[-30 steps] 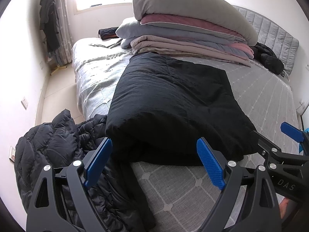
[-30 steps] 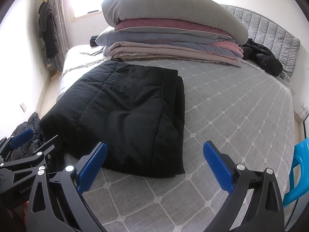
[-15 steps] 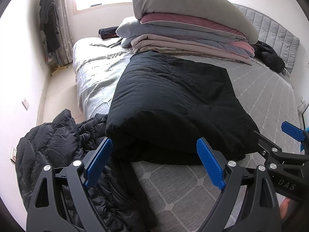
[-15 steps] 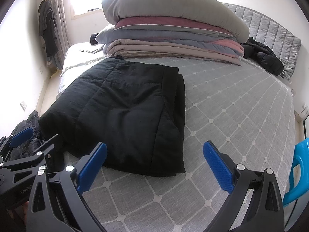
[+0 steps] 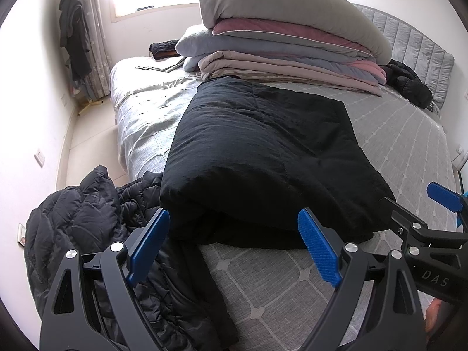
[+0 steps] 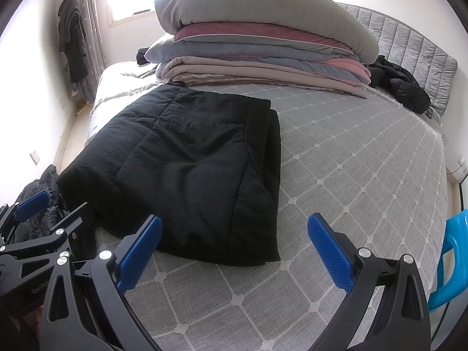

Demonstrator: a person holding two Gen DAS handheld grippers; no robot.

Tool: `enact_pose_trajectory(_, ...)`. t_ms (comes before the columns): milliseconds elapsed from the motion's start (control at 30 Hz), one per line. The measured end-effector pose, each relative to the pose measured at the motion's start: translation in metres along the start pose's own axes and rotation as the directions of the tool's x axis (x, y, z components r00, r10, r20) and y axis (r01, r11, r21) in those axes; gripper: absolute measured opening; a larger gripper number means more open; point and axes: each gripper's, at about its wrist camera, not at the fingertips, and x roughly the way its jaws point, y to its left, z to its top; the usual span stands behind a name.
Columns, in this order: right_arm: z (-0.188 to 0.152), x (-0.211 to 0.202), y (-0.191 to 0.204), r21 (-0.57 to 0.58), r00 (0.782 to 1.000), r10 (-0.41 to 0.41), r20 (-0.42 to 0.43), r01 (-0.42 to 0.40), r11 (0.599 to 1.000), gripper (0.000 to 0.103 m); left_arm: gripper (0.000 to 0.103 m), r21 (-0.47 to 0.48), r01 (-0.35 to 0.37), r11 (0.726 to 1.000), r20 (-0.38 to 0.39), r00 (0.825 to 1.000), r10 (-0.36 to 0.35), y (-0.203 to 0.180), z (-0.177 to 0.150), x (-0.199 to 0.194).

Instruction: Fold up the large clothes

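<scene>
A black padded garment (image 5: pixel 263 158) lies folded into a thick rectangle on the grey bed (image 5: pixel 292 292); it also shows in the right wrist view (image 6: pixel 187 169). My left gripper (image 5: pixel 234 248) is open and empty, just short of the garment's near edge. My right gripper (image 6: pixel 234 251) is open and empty, over the bedsheet (image 6: pixel 351 175) by the garment's near right corner. Each gripper shows at the edge of the other's view.
A black puffer jacket (image 5: pixel 82 228) hangs off the bed's left side. A tall stack of folded quilts (image 6: pixel 263 44) sits at the far end. Another dark jacket (image 6: pixel 406 87) lies by the headboard. A blue plastic chair (image 6: pixel 450 257) stands at the right.
Both grippers have drawn back slightly from the folded garment and stayed open. The garment has not moved.
</scene>
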Motion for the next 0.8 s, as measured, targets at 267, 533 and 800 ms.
enact_pose_trajectory(267,0.0,0.001,-0.001,-0.009,1.0,-0.003,-0.003,0.003,1.0,0.096,0.086,-0.001,0.002,1.0,-0.012,1.0,-0.002,-0.001,0.0,0.002)
enact_pose_trajectory(533,0.001,0.002,-0.003,-0.009,1.0,0.003,-0.003,-0.003,1.0,0.096,0.087,-0.004,-0.004,1.0,-0.022,1.0,0.003,-0.001,0.001,0.004)
enact_pose_trajectory(800,0.003,0.001,-0.011,0.002,1.0,0.001,0.001,-0.001,1.0,0.096,0.095,-0.036,0.003,0.999,-0.039,0.999,-0.004,0.005,0.007,0.007)
